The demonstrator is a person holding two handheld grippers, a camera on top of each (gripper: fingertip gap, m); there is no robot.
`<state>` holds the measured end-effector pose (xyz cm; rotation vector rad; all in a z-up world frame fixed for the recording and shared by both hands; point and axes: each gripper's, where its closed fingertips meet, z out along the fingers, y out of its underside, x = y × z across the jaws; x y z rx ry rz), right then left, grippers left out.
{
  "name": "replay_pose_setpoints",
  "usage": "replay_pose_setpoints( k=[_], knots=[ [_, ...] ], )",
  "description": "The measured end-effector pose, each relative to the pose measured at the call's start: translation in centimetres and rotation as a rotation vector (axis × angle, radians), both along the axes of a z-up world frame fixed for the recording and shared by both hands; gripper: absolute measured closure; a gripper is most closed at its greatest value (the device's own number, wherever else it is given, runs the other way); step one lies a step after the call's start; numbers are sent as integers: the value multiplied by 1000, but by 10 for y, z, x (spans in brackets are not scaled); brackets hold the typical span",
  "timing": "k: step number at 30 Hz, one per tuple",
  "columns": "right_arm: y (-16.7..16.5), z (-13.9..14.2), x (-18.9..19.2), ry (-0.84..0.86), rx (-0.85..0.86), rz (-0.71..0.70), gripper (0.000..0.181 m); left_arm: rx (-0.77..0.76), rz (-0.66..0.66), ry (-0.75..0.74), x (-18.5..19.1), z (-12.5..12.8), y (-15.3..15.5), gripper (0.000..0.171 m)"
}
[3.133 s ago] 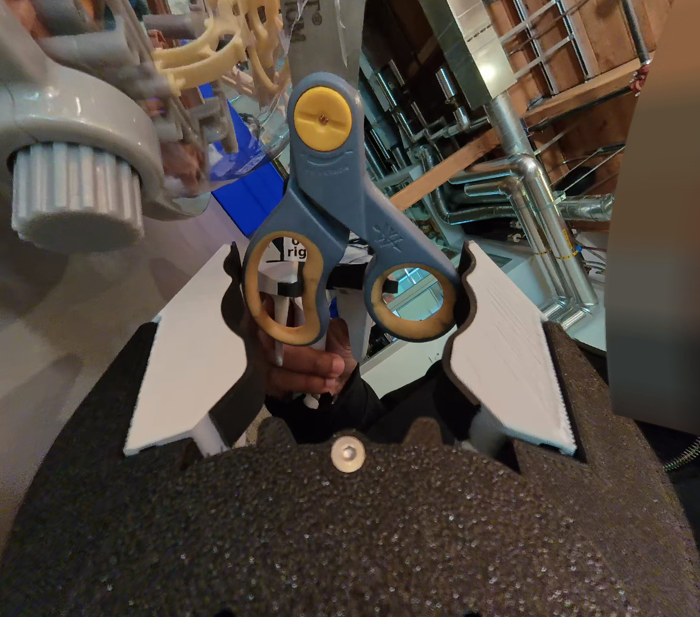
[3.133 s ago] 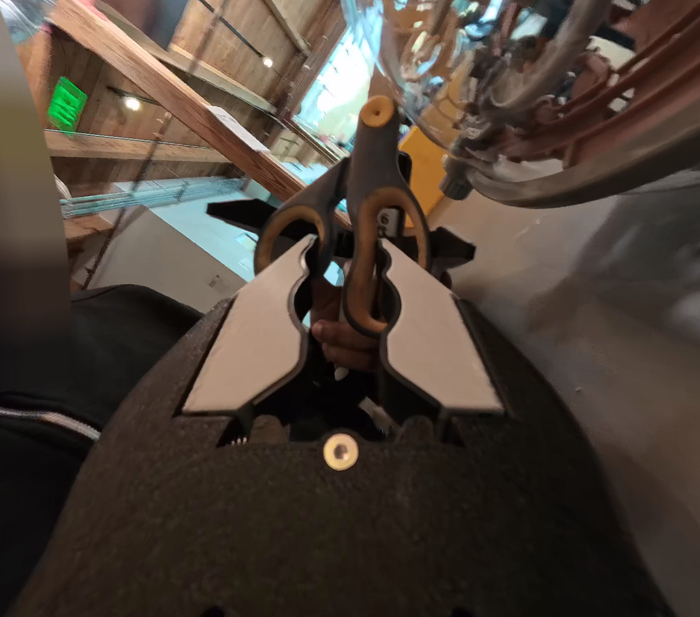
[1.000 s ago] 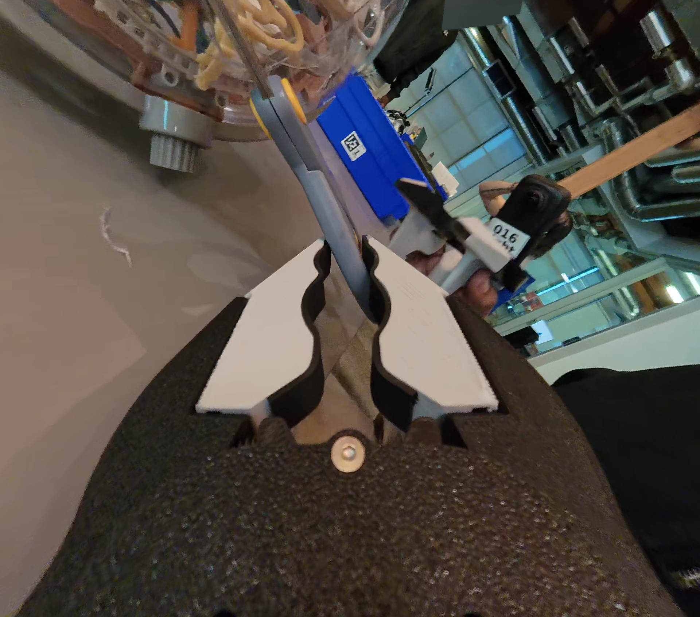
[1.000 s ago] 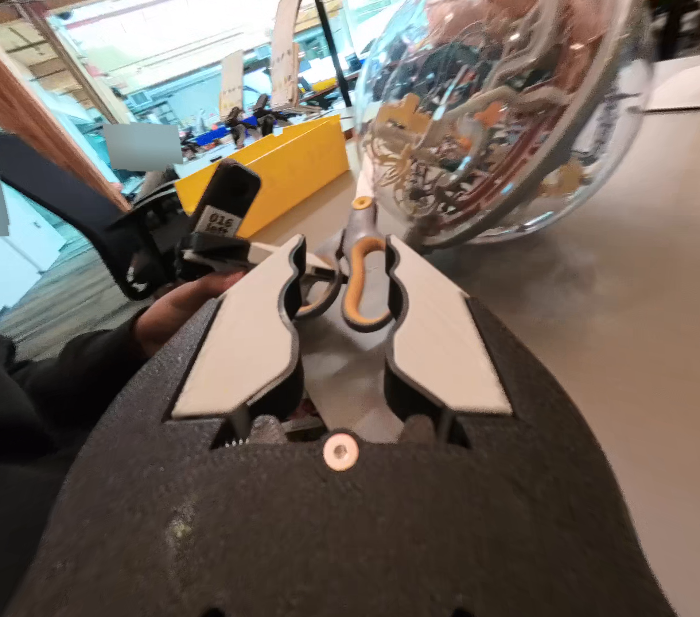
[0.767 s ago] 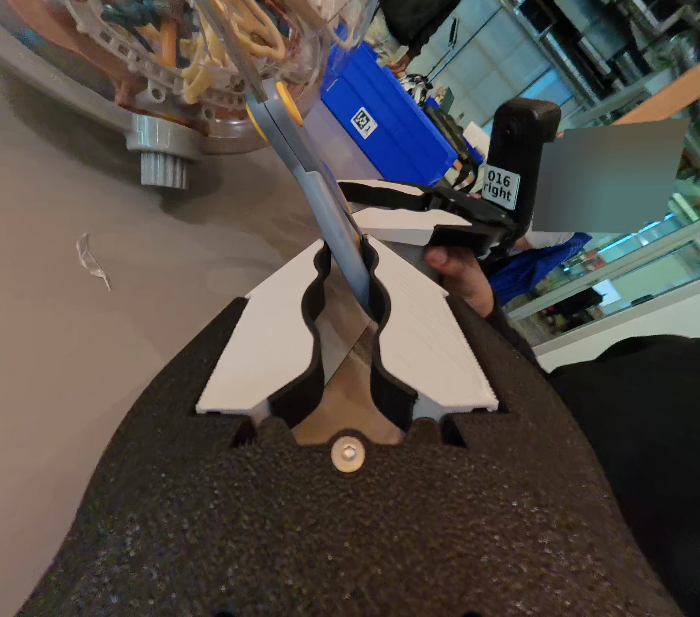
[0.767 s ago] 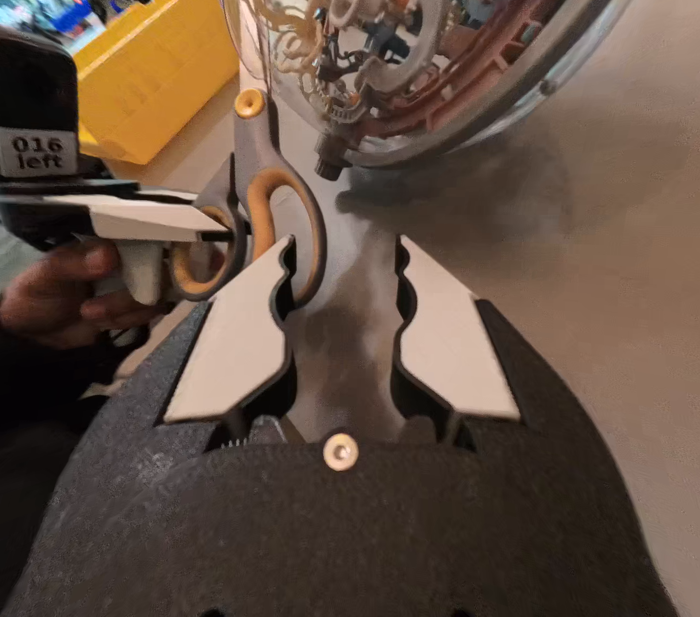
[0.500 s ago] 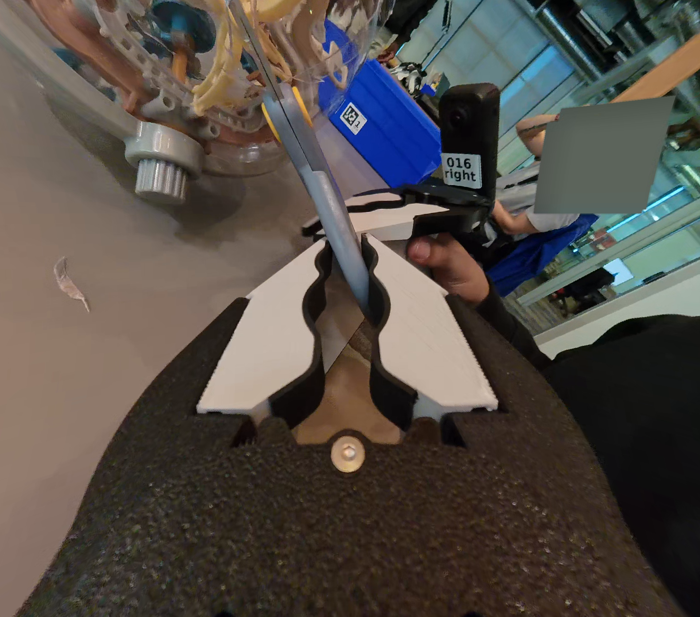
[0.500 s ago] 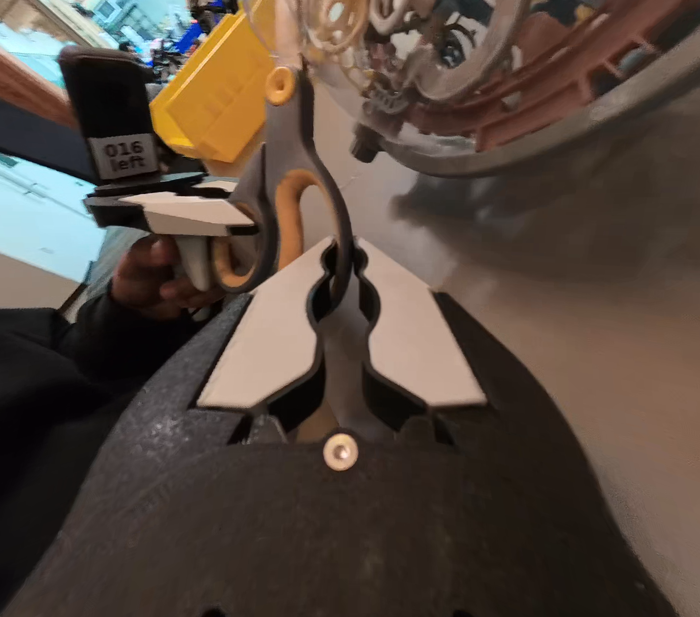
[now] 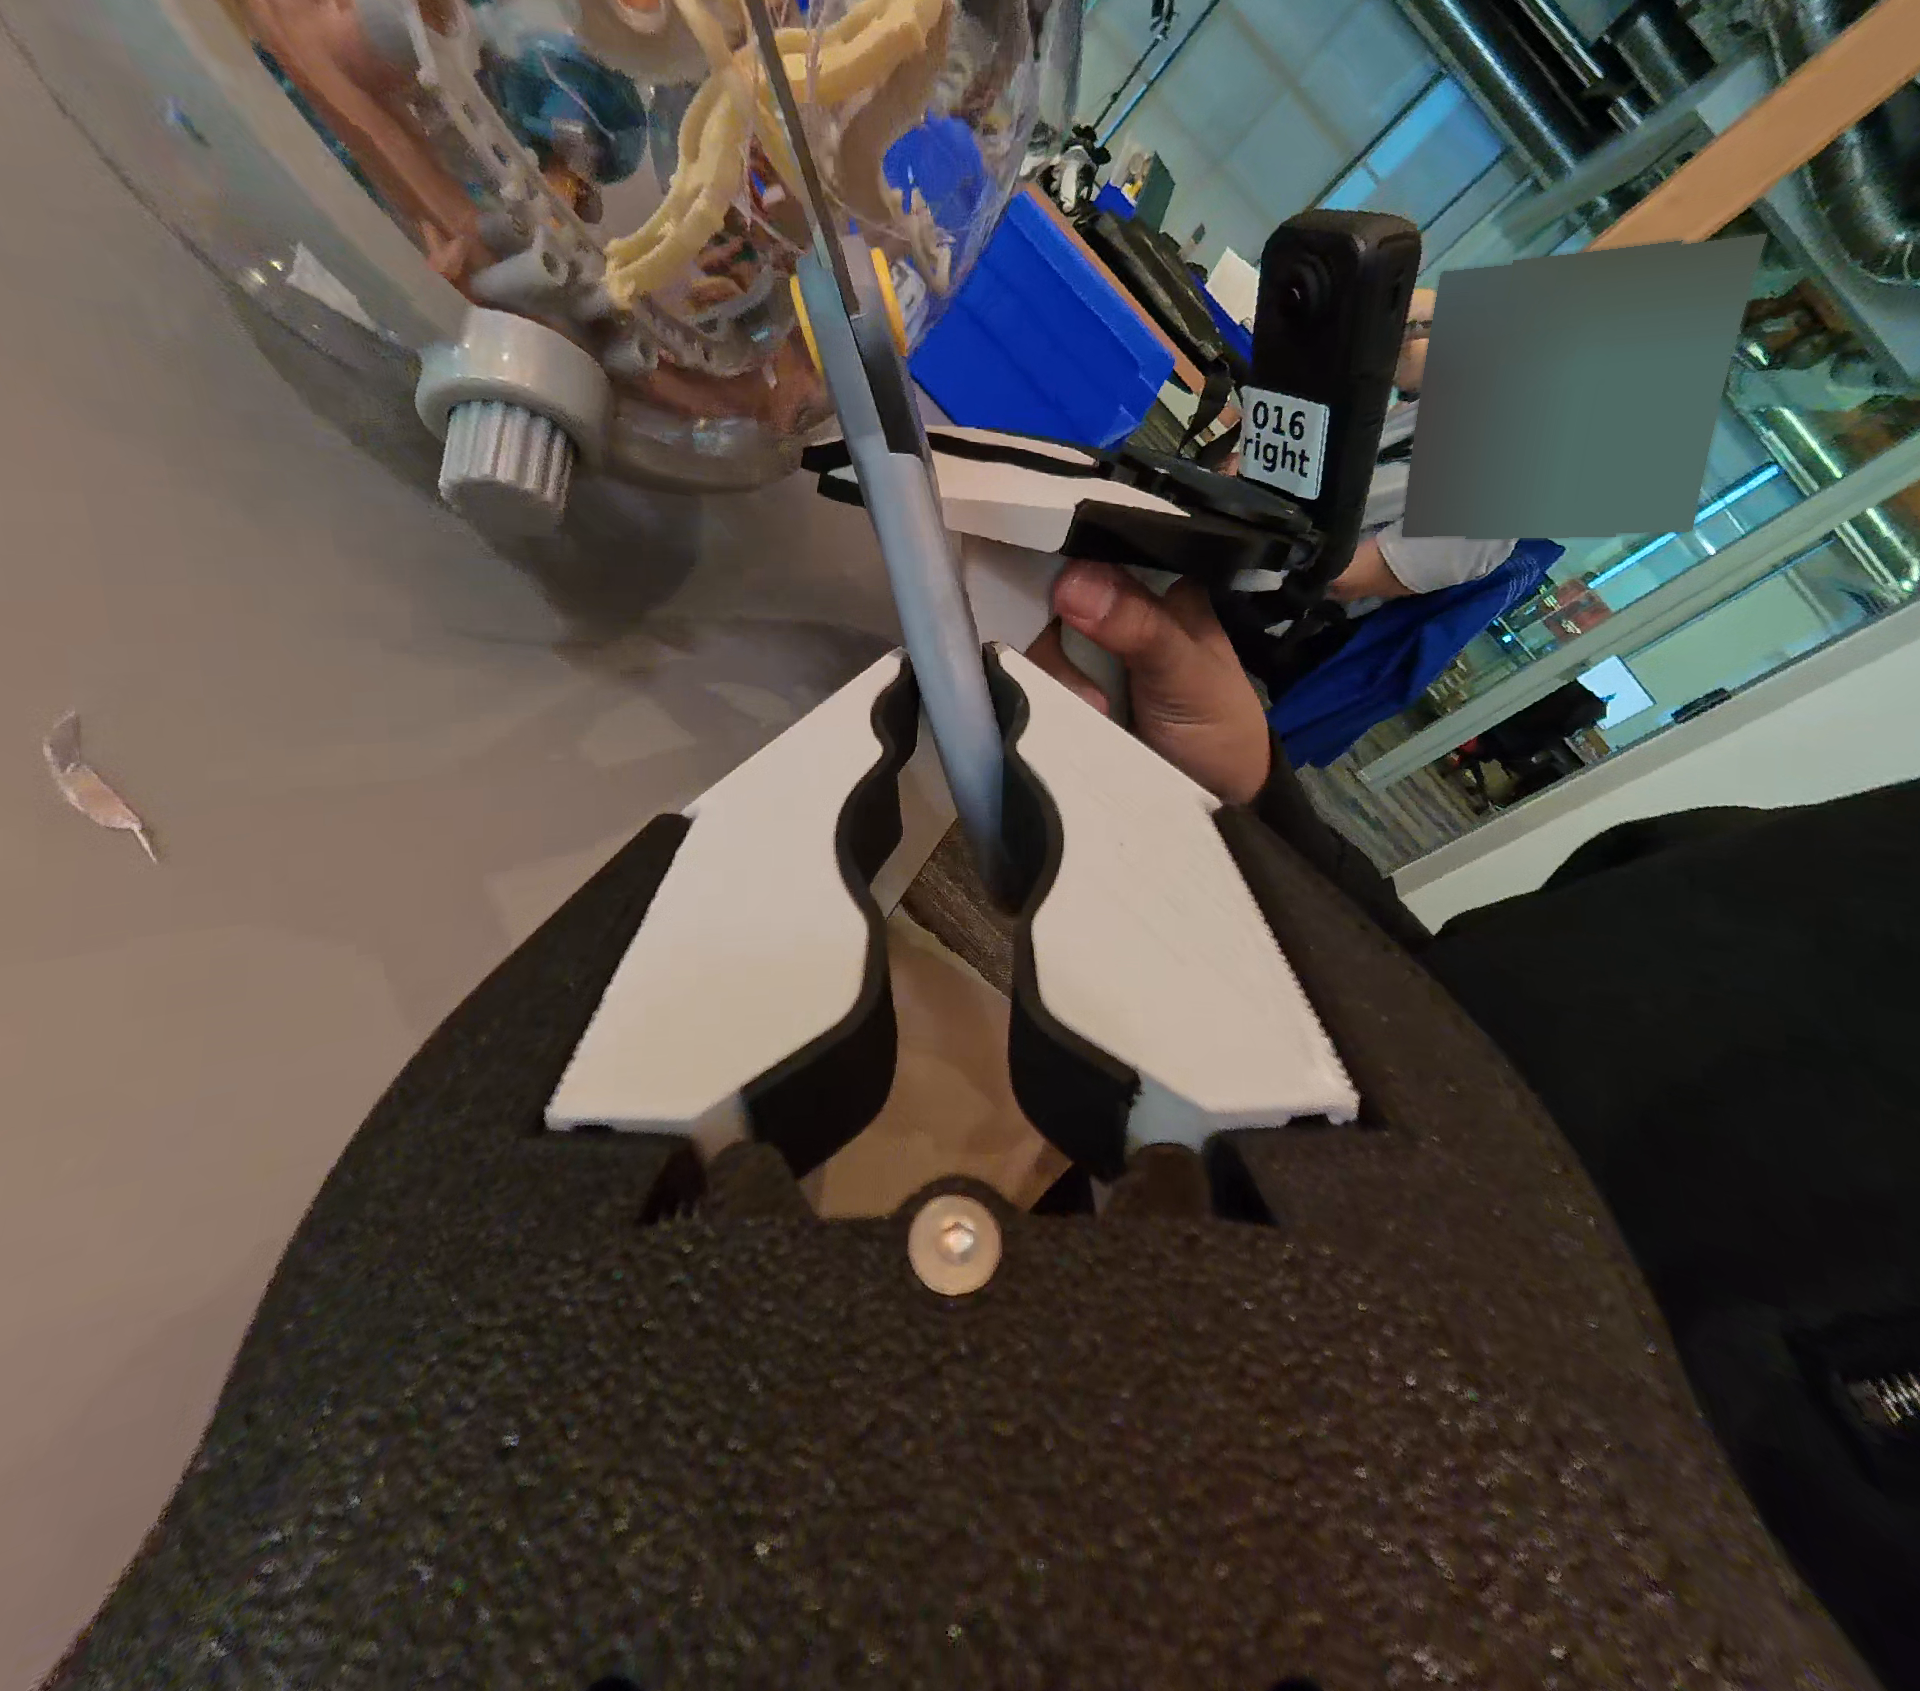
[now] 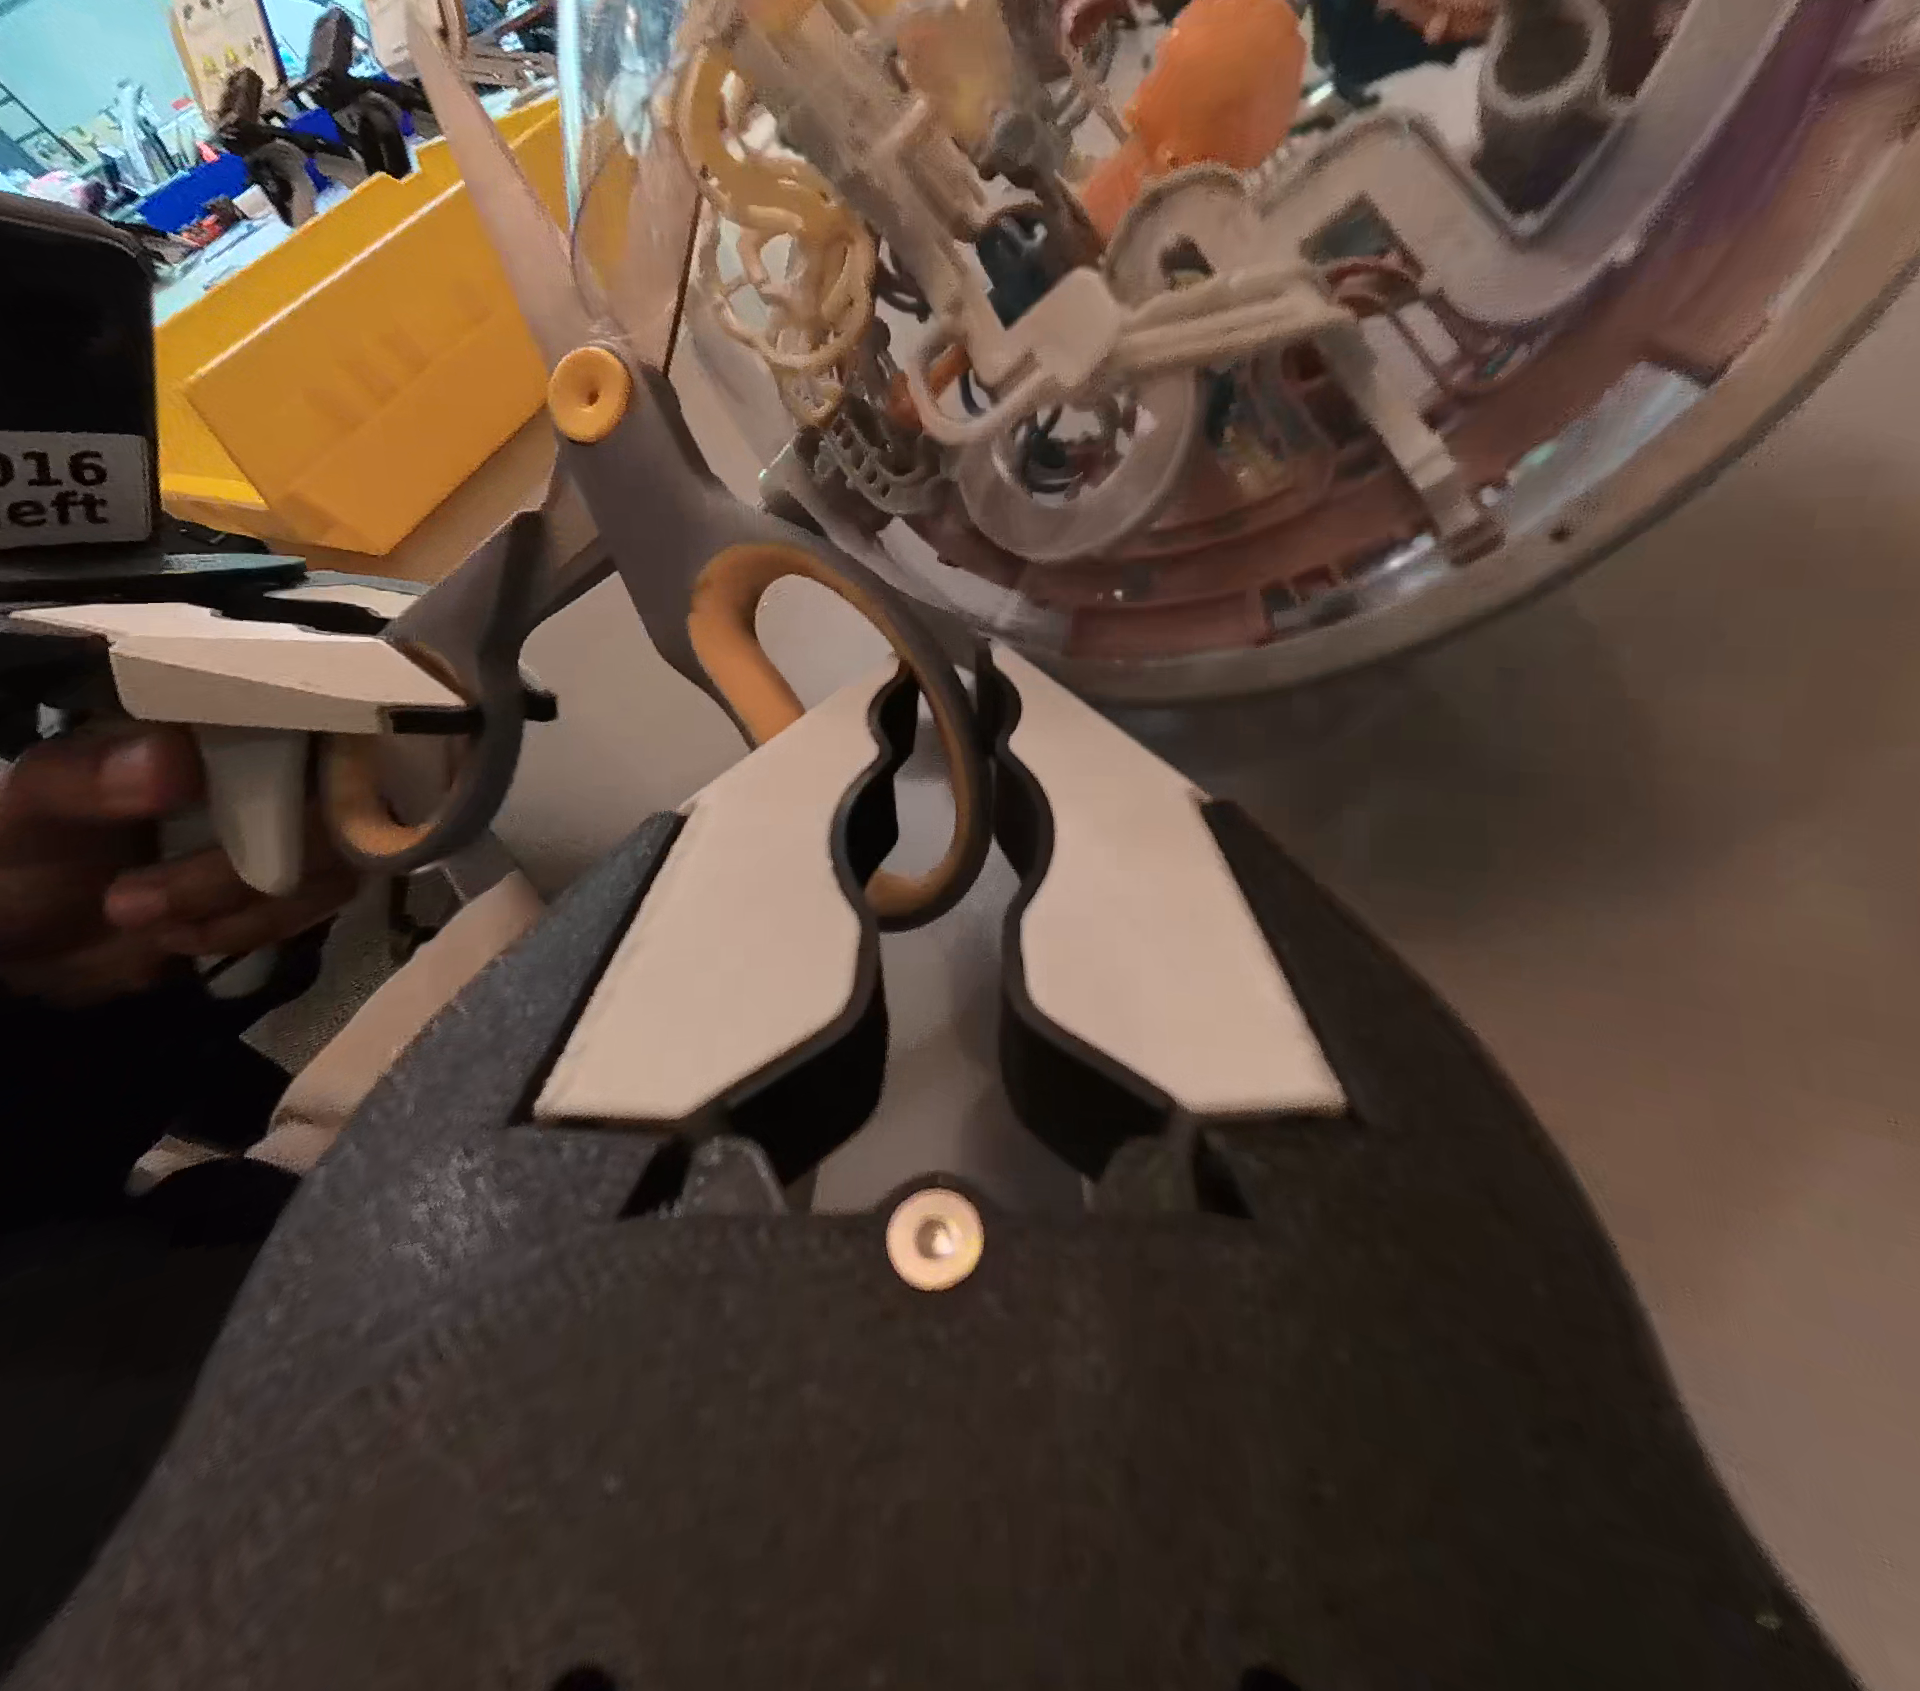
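Scissors (image 10: pixel 665 519) against clear maze sphere (image 10: pixel 1247 239), yellow bin (image 10: pixel 364 394) behind.

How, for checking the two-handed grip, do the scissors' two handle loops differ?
The ball-side loop sits between the right gripper's jaws; the outer loop sits in the left gripper's. The ball-side loop looks long and shows almost whole; the outer loop looks rounder and is partly hidden behind a white finger. Both belong to one pair of scissors, grey with yellow lining, and both are clamped.
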<state>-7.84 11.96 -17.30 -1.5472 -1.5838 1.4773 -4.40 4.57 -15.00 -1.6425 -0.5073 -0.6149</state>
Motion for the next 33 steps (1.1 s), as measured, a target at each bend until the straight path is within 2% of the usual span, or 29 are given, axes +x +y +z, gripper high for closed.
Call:
replay_pose_setpoints(
  k=[6,10,14,17,19,21,24,26,31,33],
  knots=[
    [-6,13,10,69,-117,54,174,16,-15,82,4,14,-1,163],
    [-15,24,18,101,-270,107,176,49,-20,85,6,23,1,162],
    [-15,28,23,155,-334,119,176,72,-22,72,7,25,5,162],
    [-12,39,28,215,-469,138,177,108,-4,82,5,30,7,159],
    [-9,41,29,229,-516,142,177,130,10,89,2,32,7,153],
    [-7,43,31,240,-516,143,177,151,47,81,-8,33,4,136],
    [-7,45,32,248,-518,151,177,200,100,9,-27,34,-2,119],
    [-8,45,32,249,-543,157,177,226,121,-79,-39,32,-4,116],
    [-8,47,32,256,-630,186,177,324,-23,-360,-37,33,4,116],
    [-9,48,32,261,-644,192,176,312,-44,-404,-35,28,10,117]
  ],
)
